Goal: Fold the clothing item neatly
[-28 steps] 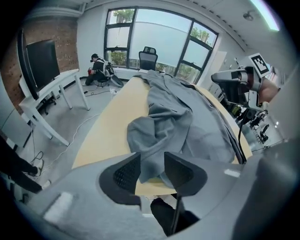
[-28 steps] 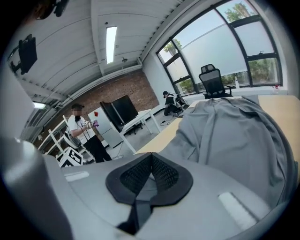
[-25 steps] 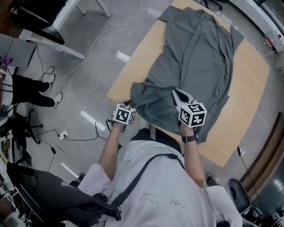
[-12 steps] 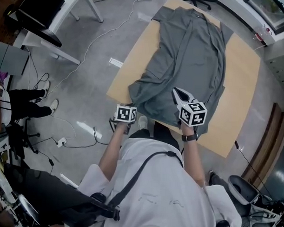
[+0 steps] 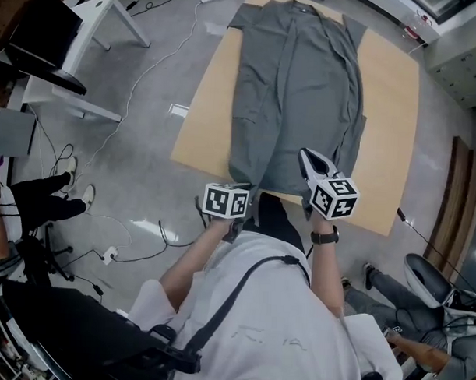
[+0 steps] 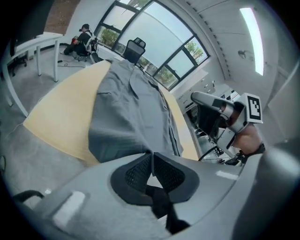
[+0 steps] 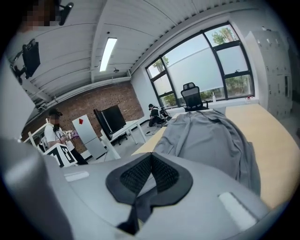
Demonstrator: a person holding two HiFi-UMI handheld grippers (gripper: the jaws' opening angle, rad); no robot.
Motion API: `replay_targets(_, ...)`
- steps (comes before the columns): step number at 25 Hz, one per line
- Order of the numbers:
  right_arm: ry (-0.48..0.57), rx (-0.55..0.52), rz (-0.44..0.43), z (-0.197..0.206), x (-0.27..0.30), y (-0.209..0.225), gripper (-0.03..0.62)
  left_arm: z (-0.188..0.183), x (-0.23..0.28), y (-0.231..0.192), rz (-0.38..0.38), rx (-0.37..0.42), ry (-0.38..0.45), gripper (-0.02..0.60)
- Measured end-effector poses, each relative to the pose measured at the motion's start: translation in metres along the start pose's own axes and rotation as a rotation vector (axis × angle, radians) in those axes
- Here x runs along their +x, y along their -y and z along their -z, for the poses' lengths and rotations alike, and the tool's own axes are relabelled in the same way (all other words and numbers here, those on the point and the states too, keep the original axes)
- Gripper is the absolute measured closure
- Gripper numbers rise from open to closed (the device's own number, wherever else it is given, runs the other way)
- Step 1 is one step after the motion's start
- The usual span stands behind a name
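Note:
A grey shirt [image 5: 296, 94] lies lengthwise on the wooden table [image 5: 389, 113], collar at the far end and hem at the near edge. My left gripper [image 5: 239, 192] is at the hem's left corner. Its jaws have just been closing, and in the left gripper view they [image 6: 151, 157] meet with the shirt [image 6: 131, 108] hem running into their tips. My right gripper [image 5: 309, 157] is at the hem's right part. In the right gripper view it [image 7: 151, 159] is shut, with the shirt [image 7: 211, 136] reaching its tips. How much cloth the pads pinch is hidden.
A white desk [image 5: 88, 16] and floor cables [image 5: 148, 73] lie left of the table. A person's legs [image 5: 43, 202] show at the left edge. An office chair [image 5: 437, 286] stands at the right. Another office chair [image 6: 135, 49] is beyond the table's far end.
The left jaws have shut at the hem. Both grippers drew back toward the table's near edge. The bunched left hem now lies stretched out straight.

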State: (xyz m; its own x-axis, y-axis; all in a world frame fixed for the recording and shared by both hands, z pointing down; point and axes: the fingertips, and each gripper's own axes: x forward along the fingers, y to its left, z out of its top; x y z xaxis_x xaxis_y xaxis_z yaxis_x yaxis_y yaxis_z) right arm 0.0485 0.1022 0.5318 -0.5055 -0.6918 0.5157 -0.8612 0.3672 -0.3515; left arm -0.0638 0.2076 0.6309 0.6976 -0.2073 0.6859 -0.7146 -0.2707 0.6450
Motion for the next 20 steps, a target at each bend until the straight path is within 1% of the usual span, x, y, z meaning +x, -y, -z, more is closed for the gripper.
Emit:
replay_targets(5, 0.011, 0.040, 0.070, 0.011, -0.034, 0.023, 0.595, 0.036, 0.056, 0.005, -0.036, -0.008, -0.111, 0.561)
replay_targets(6, 0.006, 0.053, 0.076, 0.016, -0.038, 0.029, 0.595, 0.043, 0.070, 0.003, -0.047, 0.004, -0.136, 0.561)
replay_targets(9, -0.011, 0.091, 0.072, 0.028, -0.041, 0.044, 0.595, 0.063, 0.108, -0.009, -0.103, 0.078, -0.215, 0.560)
replay_targets(12, -0.009, 0.101, 0.061, 0.024, -0.039, 0.057, 0.595, 0.074, 0.129, -0.013, -0.117, 0.106, -0.270, 0.545)
replay_targets(14, 0.000, 0.095, 0.051, 0.018, -0.037, 0.063, 0.595, 0.071, 0.130, -0.008, -0.115, 0.112, -0.272, 0.509)
replay_targets(17, 0.022, 0.100, 0.045, 0.011, -0.038, 0.072, 0.595, 0.063, 0.117, 0.005, -0.104, 0.115, -0.255, 0.485)
replay_targets(20, 0.033, 0.108, 0.044, 0.008, -0.046, 0.082, 0.595, 0.048, 0.097, 0.025, -0.089, 0.137, -0.209, 0.483)
